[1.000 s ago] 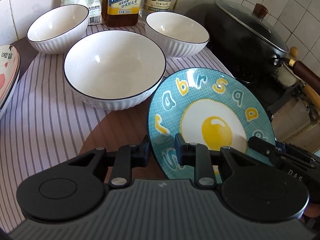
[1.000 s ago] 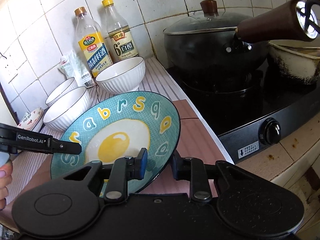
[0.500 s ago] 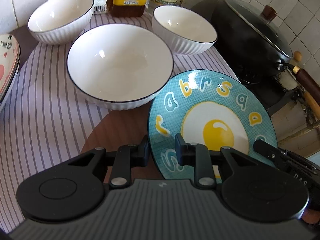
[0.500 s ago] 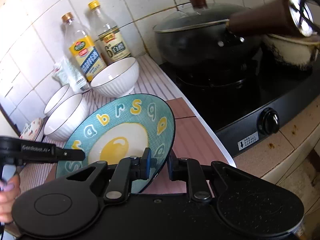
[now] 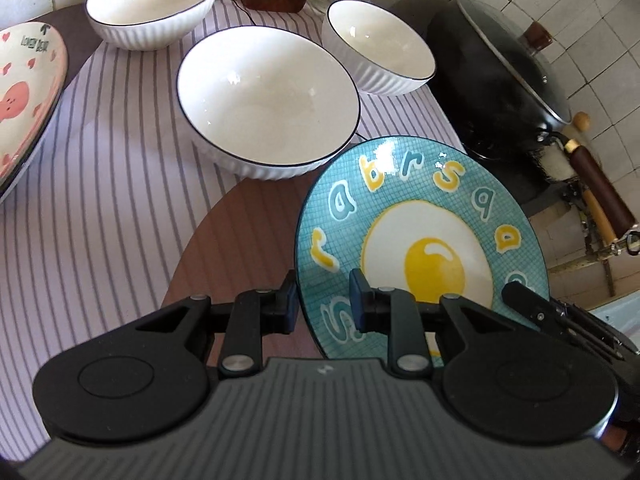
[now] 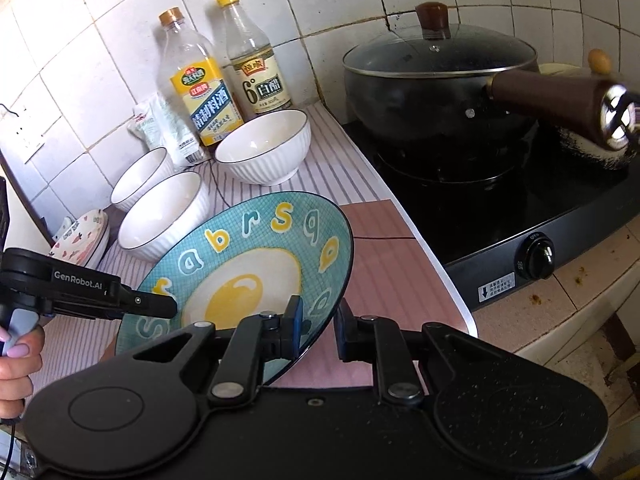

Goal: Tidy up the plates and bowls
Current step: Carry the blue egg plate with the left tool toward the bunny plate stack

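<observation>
Blue egg-pattern plate (image 6: 256, 264) held tilted above the desk (image 6: 384, 240), clear of it; left tool (image 5: 323, 304) nearly closed, pads clamped on the plate's rim at 7 o'clock; right tool (image 6: 318, 326) has just been closing, jaws now narrow, gripping the rim at 5 o'clock; three white bowls (image 5: 268, 100) at the plate's 11 o'clock on the striped cloth (image 5: 100, 208); black pot (image 6: 436, 80) at 2 o'clock.

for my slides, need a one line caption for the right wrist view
Both grippers, right gripper and left gripper, clamp opposite rims of a tilted blue egg plate beside three white bowls.
</observation>
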`<state>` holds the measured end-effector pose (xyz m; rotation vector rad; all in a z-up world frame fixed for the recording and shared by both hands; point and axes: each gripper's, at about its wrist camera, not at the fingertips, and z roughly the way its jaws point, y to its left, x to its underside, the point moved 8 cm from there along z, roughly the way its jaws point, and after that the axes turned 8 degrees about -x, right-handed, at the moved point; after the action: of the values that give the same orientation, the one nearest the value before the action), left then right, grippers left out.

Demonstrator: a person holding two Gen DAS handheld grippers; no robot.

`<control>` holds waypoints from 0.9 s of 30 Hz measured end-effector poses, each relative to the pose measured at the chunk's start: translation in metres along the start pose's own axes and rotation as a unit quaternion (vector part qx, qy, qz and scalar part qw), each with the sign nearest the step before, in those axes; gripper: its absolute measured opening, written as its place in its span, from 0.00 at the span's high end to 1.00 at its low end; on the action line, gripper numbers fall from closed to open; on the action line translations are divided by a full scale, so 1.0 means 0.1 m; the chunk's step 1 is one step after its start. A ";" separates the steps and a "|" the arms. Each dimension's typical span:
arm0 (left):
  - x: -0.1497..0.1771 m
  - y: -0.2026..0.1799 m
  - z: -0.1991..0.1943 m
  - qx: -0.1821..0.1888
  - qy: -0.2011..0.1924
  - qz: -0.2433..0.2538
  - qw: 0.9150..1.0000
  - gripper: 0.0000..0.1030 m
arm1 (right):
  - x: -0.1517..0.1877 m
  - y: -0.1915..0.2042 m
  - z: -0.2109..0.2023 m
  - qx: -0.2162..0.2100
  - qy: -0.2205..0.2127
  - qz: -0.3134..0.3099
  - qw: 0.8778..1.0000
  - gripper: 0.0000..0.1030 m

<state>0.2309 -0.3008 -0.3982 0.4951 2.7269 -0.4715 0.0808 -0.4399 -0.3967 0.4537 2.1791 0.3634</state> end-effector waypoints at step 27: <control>-0.27 1.28 -1.61 -0.017 -0.097 -0.036 0.994 0.77 | -0.58 1.76 -0.13 -0.083 -0.017 -0.099 0.991 0.79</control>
<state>0.2630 -0.1345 -0.2782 0.3245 2.5669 -0.4655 0.1365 -0.3099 -0.2766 0.1481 2.1181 0.4203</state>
